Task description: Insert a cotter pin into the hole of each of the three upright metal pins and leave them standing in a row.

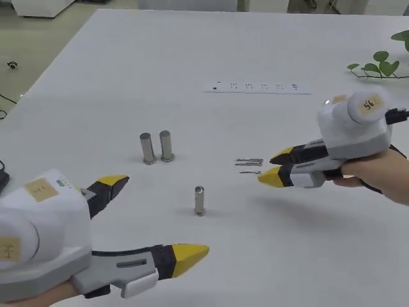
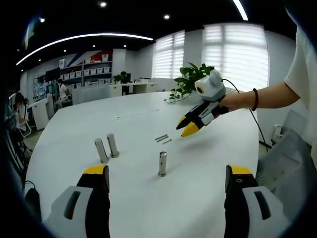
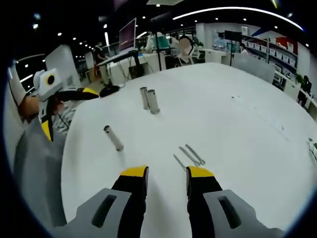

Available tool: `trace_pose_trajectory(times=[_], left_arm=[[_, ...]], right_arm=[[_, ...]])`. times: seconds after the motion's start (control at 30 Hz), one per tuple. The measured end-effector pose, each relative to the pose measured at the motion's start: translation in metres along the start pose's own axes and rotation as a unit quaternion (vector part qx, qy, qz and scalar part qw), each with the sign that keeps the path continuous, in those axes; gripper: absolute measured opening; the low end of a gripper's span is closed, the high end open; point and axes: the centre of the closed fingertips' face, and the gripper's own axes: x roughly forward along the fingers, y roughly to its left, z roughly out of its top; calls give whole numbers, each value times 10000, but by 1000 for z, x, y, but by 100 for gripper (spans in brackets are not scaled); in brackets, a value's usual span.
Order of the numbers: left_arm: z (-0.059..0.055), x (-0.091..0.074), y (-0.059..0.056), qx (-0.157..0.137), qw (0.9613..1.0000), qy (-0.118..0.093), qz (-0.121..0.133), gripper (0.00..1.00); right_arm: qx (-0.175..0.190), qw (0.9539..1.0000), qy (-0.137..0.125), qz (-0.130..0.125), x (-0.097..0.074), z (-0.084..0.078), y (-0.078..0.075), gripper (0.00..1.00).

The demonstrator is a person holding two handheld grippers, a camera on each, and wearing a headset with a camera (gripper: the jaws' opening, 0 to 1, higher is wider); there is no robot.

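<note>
Head view | your left gripper point(image 1: 153, 217) jaws spread wide, empty | your right gripper point(image 1: 273, 167) jaws slightly parted, beside cotter pins point(image 1: 249, 163) | three metal pins point(image 1: 199, 200) upright

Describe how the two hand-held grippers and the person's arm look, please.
Both the left hand-held gripper and the right hand-held gripper have white-grey bodies, black jaws with yellow tips, and beige handwritten stickers. A black cable leaves the right one. The person wears a dark bracelet and a white short sleeve.
</note>
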Motion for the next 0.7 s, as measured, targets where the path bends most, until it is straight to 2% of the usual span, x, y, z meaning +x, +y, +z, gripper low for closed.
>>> trace_pose_trajectory(times=[0.3, 0.53, 0.7], left_arm=[[-6, -10, 5, -16, 9999, 63, 100, 94], [-10, -14, 6, -85, 9998, 106, 154, 91], [-8, -17, 4, -230, 9996, 8, 158, 88]], right_arm=[[-193, 9994, 260, 125, 20, -1, -3, 29], [-263, 9984, 479, 121, 26, -4, -10, 24], [-405, 9973, 595, 164, 30, -5, -13, 19]])
